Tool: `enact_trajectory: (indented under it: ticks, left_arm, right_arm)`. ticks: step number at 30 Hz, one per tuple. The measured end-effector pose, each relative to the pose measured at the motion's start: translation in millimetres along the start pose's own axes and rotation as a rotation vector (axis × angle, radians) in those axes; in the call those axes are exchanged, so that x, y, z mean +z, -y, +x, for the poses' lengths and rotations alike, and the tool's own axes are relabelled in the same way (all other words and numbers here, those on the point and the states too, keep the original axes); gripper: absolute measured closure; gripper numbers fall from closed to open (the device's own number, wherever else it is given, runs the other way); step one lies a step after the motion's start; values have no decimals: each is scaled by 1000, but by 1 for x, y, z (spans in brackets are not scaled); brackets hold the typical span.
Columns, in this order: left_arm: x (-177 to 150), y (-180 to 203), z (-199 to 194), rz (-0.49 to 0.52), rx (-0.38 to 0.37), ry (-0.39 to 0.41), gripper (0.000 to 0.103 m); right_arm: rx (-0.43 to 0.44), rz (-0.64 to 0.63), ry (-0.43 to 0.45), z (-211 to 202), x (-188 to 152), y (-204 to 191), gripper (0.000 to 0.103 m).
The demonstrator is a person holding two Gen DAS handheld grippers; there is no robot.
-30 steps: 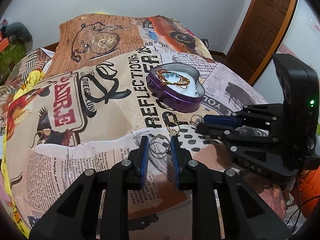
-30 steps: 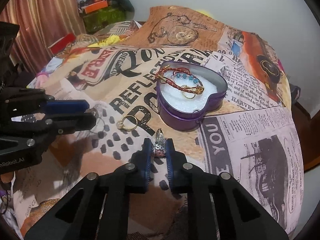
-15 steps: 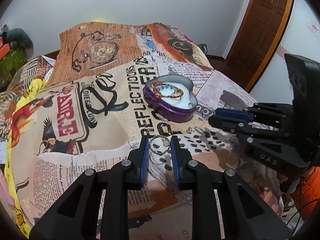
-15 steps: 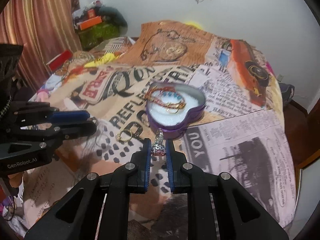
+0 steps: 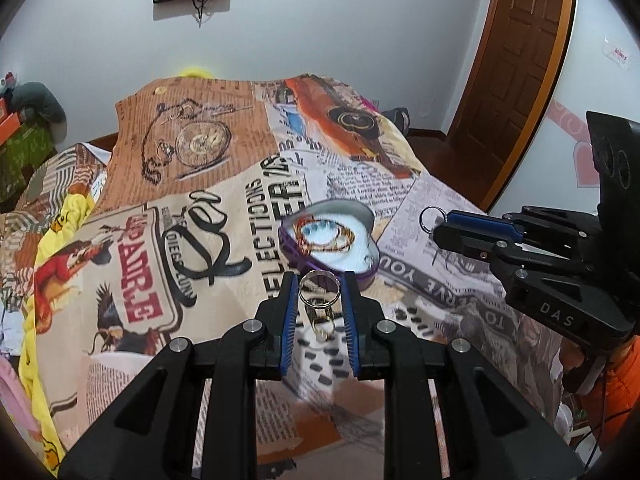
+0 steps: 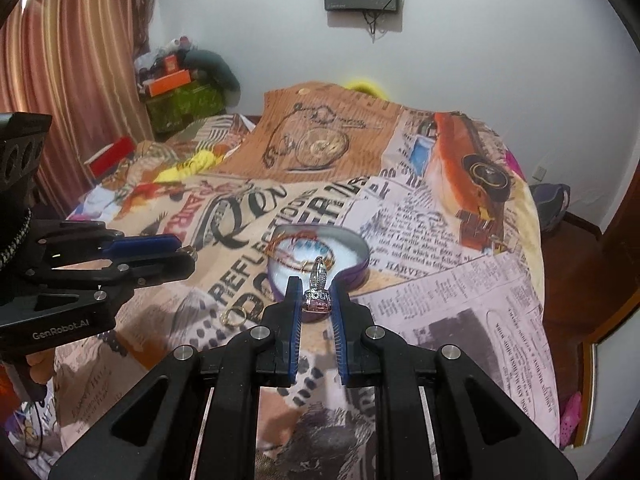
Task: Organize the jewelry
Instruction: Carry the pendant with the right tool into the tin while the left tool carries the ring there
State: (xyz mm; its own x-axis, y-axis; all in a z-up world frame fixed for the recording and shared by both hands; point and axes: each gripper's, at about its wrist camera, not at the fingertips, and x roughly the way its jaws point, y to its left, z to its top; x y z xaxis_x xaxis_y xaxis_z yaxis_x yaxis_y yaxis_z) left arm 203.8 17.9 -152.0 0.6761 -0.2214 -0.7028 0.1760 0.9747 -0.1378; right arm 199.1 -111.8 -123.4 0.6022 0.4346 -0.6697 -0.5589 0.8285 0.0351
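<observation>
Each tool was clenched on a ring, the left tool [image 5: 319,294] on a plain ring [image 5: 320,289], the right tool [image 6: 316,298] on a gemmed ring [image 6: 318,292], both held clear of the bed [image 6: 460,300] for dropping into the heart tin [image 6: 352,268] just ahead.

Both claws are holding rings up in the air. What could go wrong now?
The left gripper pinches a thin silver ring only by its edges, so it might slip and fall onto the busy bedspread. The right gripper holds a stone ring at its very tips. A gold ring is easy to overlook.
</observation>
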Motion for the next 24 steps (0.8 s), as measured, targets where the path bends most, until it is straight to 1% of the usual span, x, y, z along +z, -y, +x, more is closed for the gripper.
enact_trajectory:
  ticks: [12, 24]
  left_arm:
    - [21, -9, 25, -24, -2, 16, 82]
    - [40, -8, 55, -5, 2, 8, 82]
  right_arm:
    - [-8, 40, 28, 15, 12, 15, 90]
    - [8, 76, 21, 41, 22, 30, 90]
